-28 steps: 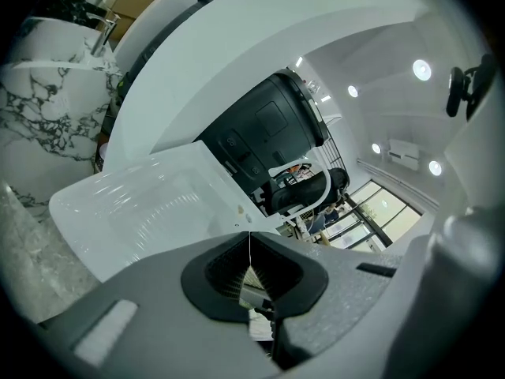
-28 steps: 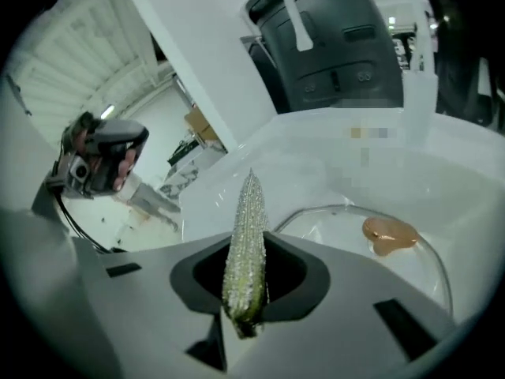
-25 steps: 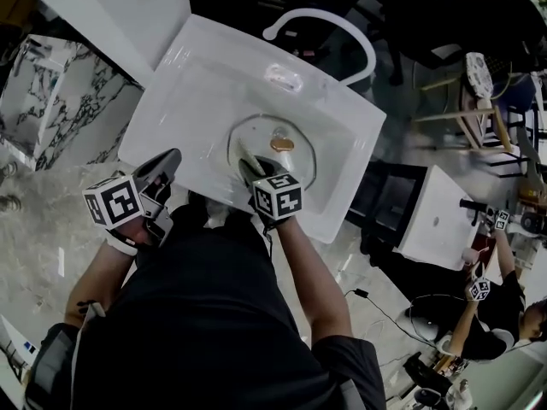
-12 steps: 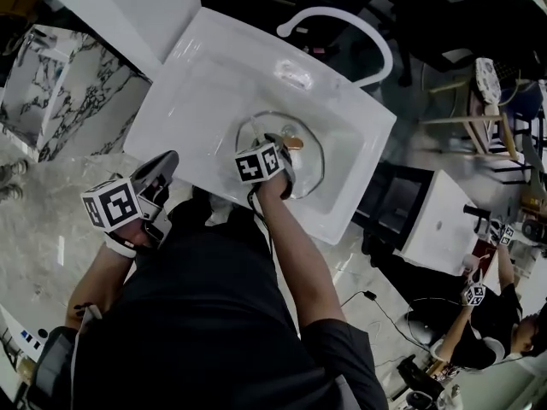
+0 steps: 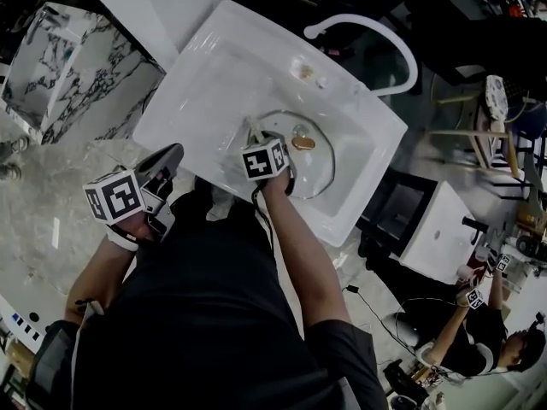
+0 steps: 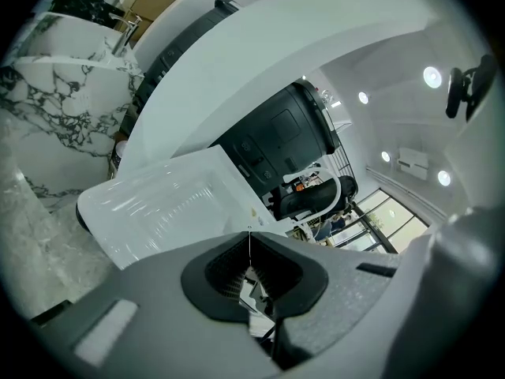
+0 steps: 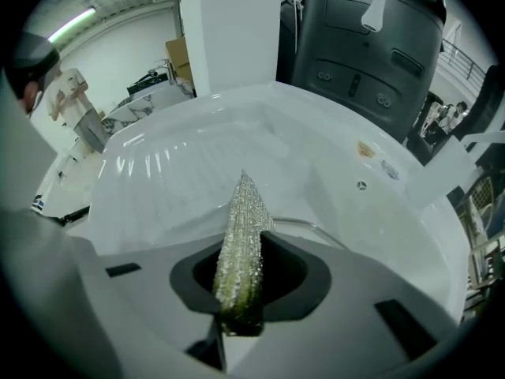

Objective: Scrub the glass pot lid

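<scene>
A round glass pot lid (image 5: 314, 167) with a brown knob (image 5: 303, 143) lies flat in the white sink (image 5: 231, 75). My right gripper (image 5: 255, 137) reaches steeply down into the basin at the lid's left edge, shut on a glittery scrub sponge (image 7: 241, 212). In the right gripper view the sponge's pointed tip sticks out past the jaws, and the lid's rim (image 7: 316, 229) shows just beyond it. Whether the sponge touches the glass I cannot tell. My left gripper (image 5: 169, 156) hangs outside the sink at its near-left edge, shut and holding nothing (image 6: 249, 240).
A curved white faucet (image 5: 376, 28) arches over the sink's far side, and the drain (image 7: 360, 185) sits in the basin floor. A marble-patterned counter (image 5: 51, 67) stands at the left. Another person (image 5: 479, 323) works at the lower right.
My right gripper has dropped lower into the sink and tipped steeper, sliding from the lid's near edge to its left side. The left gripper has hardly shifted.
</scene>
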Demonstrator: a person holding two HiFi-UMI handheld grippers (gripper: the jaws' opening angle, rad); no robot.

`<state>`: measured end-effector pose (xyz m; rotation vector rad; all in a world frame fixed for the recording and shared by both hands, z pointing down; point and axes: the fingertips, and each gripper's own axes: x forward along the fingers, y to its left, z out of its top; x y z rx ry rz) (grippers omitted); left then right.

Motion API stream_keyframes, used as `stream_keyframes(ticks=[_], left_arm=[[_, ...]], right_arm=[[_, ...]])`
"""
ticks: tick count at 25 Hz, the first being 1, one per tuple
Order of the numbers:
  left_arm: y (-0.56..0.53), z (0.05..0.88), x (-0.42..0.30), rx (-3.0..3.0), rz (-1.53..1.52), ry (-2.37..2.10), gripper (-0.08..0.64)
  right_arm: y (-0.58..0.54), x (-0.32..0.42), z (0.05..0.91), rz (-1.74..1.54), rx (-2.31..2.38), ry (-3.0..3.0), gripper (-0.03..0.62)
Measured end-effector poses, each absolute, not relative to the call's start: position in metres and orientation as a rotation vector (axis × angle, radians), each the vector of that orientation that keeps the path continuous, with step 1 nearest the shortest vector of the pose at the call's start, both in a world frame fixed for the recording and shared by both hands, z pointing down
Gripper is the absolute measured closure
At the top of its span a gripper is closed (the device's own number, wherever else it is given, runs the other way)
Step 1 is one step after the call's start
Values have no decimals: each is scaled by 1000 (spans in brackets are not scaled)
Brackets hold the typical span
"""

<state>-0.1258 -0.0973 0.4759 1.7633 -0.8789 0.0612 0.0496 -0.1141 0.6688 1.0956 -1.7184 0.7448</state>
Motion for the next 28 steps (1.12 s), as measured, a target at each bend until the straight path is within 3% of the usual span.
stream_keyframes(ticks=[9,15,21,28], left_arm=[[-99,476,-121,1775,75,-871,558],[-98,471,-93,1799,88,-817,558],[-110,463,-65,1863,118,-771,558],[-113,415,-23,2132,170,-746,558]], right_arm=[[-105,15,651,834,1107,-1854,525],[-100,34,625,1164,1263,-1976,526],[-87,51,538,1269,1336,-2297,526],[-69,99,424,1028,1620,-2475,526]])
